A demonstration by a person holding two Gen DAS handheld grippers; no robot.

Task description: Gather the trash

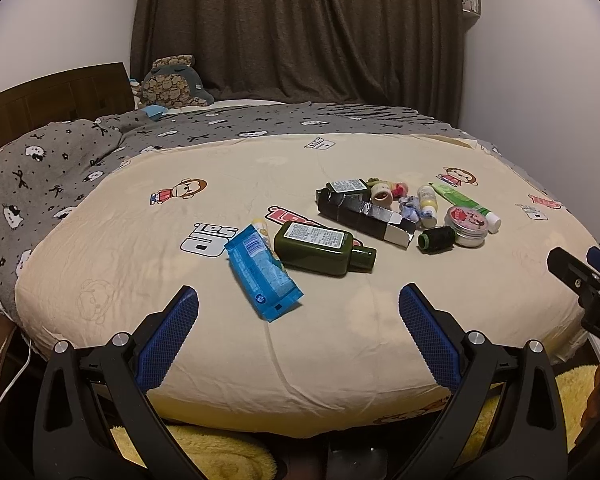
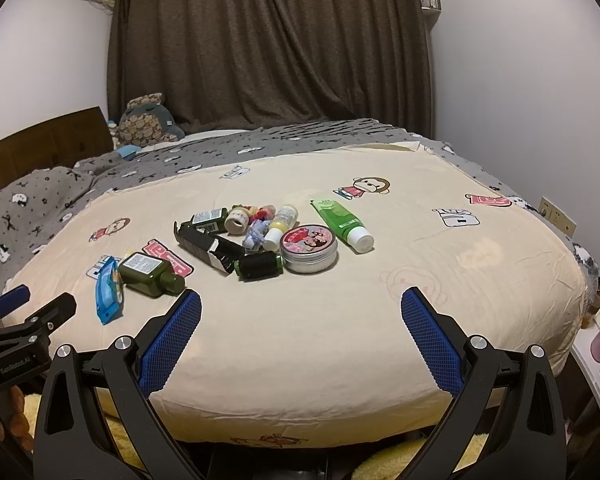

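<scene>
Several items lie on a cream bedspread [image 1: 260,360]. A blue wrapper [image 1: 262,274] [image 2: 108,293] lies nearest, beside a dark green bottle [image 1: 320,247] [image 2: 150,273]. Behind are a black carton [image 1: 364,218] [image 2: 206,249], a black spool [image 1: 436,239] [image 2: 259,266], a round tin [image 1: 469,226] [image 2: 309,248], a green tube [image 1: 464,202] [image 2: 342,224] and a small yellow bottle [image 1: 427,204] [image 2: 281,224]. My left gripper [image 1: 299,300] is open and empty, short of the wrapper. My right gripper [image 2: 301,301] is open and empty, short of the tin.
A grey patterned blanket [image 1: 60,168] covers the bed's far and left side. A plush toy [image 1: 172,86] sits by the wooden headboard [image 1: 48,100]. Dark curtains [image 1: 300,28] hang behind. A yellow fluffy rug [image 1: 220,456] lies below the bed's near edge.
</scene>
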